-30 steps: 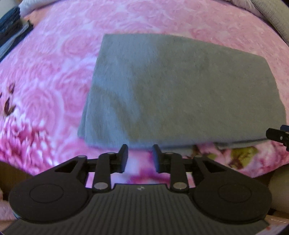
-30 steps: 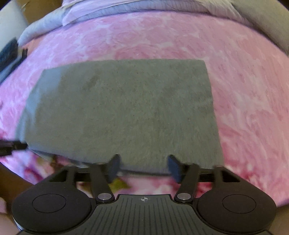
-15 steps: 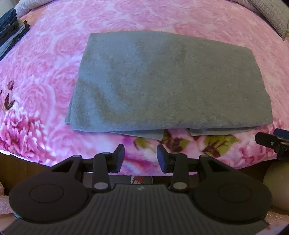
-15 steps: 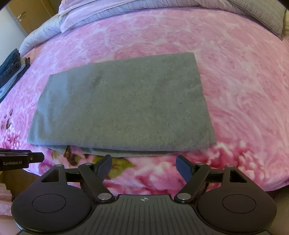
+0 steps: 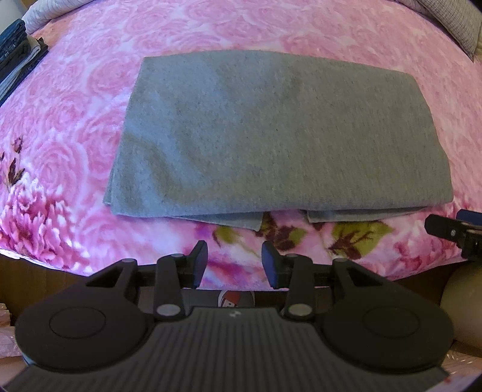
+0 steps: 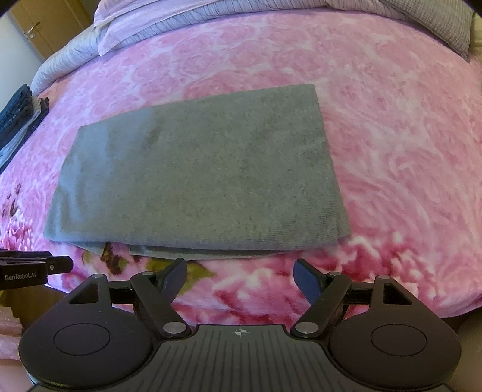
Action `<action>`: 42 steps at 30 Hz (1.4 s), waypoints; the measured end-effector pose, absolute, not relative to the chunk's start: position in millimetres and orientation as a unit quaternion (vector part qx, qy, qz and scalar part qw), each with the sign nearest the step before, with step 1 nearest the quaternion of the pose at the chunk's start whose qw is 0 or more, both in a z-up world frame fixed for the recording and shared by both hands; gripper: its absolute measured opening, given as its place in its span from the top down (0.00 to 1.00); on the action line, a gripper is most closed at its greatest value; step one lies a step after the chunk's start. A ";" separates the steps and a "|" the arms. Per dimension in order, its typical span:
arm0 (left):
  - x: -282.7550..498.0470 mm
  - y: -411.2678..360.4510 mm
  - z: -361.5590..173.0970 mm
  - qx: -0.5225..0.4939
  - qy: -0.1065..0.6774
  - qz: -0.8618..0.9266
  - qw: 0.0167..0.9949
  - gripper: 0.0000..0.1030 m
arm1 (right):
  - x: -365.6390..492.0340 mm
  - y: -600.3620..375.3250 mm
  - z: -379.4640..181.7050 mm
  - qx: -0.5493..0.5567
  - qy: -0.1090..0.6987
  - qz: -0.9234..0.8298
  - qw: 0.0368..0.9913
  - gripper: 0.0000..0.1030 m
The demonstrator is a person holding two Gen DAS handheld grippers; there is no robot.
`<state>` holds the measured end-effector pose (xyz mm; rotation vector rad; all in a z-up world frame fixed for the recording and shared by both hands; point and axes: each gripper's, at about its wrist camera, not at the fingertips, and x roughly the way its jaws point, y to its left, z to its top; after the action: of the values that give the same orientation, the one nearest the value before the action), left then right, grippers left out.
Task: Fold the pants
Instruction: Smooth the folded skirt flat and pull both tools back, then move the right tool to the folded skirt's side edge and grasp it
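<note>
**Grey pants lay folded on the bed, both sets of fingers spread and empty**

At the far left, a stack of dark folded clothes (image 5: 15, 57) sat at the edge of the pink rose-patterned bed cover (image 5: 75, 90). My left gripper (image 5: 234, 263) hung over the near edge of the bed with its fingers parted by a moderate gap, holding nothing and clear of the cloth.

Ahead of it, the soft grey knit pants (image 5: 271, 135) lay flat in the middle of the cover as a neat rectangle of several layers. Along the near edge the lower layers peeked out unevenly (image 5: 229, 218), with a gap between two of them showing the floral print.

To the right, my right gripper (image 6: 240, 276) was just short of that same near edge, its fingers spread wide and empty. Beyond the pants, striped pillows (image 6: 180, 21) lay at the head of the bed.

I judged the fabric light, limp and a little fuzzy: it would drape and sag when lifted, and the layers could slide apart. If another fold was wanted, I reckoned the best hold was at the two near corners, pinching through every layer at once, the fingers slid in low against the soft cover. The fold looked close to done.
</note>
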<state>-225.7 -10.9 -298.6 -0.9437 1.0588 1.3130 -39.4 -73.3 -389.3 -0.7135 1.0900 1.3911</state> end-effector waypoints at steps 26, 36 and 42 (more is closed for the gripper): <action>-224.3 43.2 -334.1 -0.386 0.350 0.543 0.659 0.76 | 97.8 -35.1 -449.4 -0.109 0.538 0.596 0.586 0.37; -232.1 48.3 -351.9 -0.409 0.331 0.524 0.670 0.77 | 130.0 -3.4 -472.5 -0.055 0.584 0.649 0.484 0.55; -234.1 53.5 -352.8 -0.411 0.337 0.514 0.674 0.77 | 128.4 -4.4 -478.7 -0.050 0.594 0.657 0.462 0.65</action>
<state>-234.1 53.5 -352.8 -0.9240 0.7585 1.1564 128.4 -4.4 -478.7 -0.1240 1.4605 1.6155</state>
